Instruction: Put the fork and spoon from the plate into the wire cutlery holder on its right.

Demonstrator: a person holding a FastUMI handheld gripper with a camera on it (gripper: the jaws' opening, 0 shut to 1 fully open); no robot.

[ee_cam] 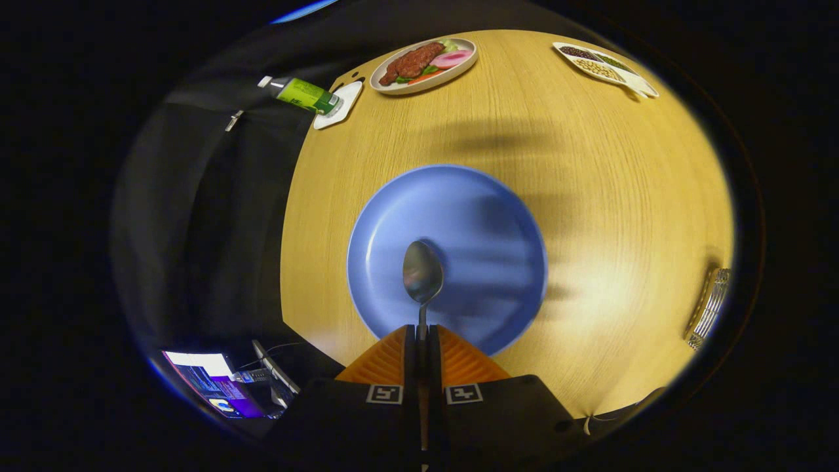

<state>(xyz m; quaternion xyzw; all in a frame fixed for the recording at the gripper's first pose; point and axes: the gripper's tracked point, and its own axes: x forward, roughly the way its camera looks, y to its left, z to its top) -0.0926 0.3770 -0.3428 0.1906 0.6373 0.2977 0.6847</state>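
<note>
Bare table (609, 196) toward wire holder (709, 307)

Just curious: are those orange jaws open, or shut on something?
Shut: the orange jaws of the gripper clamp the metal spoon's handle over the blue round plate.

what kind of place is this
Probably a mock dining setup: a wooden table with a blue plate, a plate of food, and the gripper shut on a spoon.

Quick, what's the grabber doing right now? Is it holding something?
Gripper: closed on the spoon, both orange fingers pinching its handle, bowl sticking out ahead over the blue plate.
</note>
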